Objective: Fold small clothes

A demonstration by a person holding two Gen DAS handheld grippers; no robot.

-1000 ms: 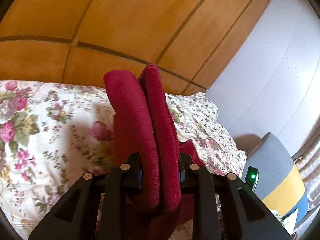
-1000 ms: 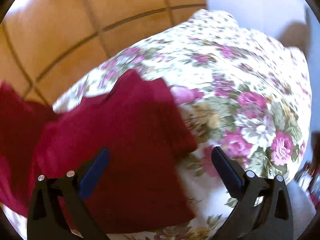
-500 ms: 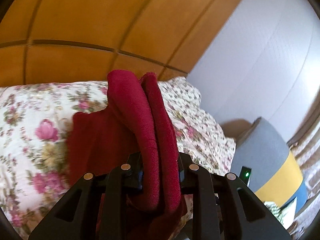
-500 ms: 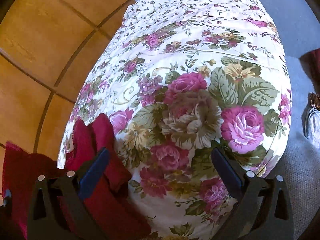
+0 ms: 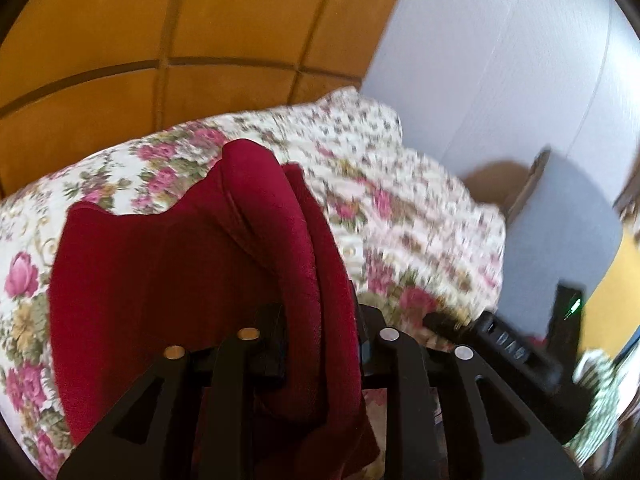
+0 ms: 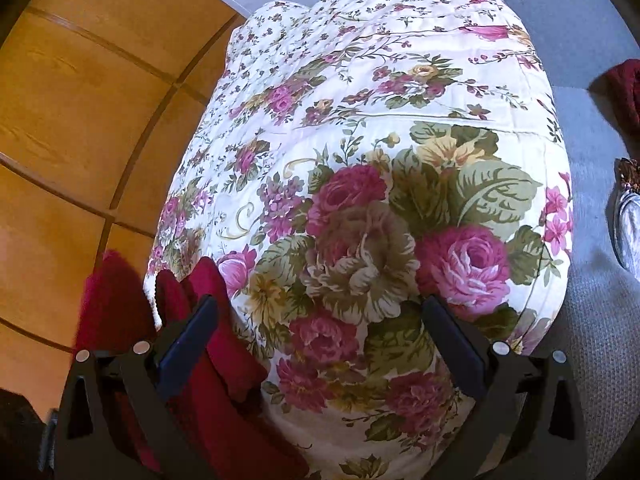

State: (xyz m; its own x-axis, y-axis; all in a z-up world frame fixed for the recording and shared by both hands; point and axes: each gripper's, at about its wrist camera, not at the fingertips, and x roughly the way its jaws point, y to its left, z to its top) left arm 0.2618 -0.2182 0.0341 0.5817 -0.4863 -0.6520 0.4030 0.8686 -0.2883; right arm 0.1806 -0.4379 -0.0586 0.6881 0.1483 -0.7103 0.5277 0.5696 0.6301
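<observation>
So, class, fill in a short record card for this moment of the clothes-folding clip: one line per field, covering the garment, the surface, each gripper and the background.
Garment: dark red cloth, bunched into upright folds
Surface: floral quilt, cream with pink roses
Left gripper: red folds between its jaws, which are opening
Right gripper: jaws wide apart, nothing between them, above the quilt; the red cloth lies by its left finger
Background: orange panelled board, pale wall
</observation>
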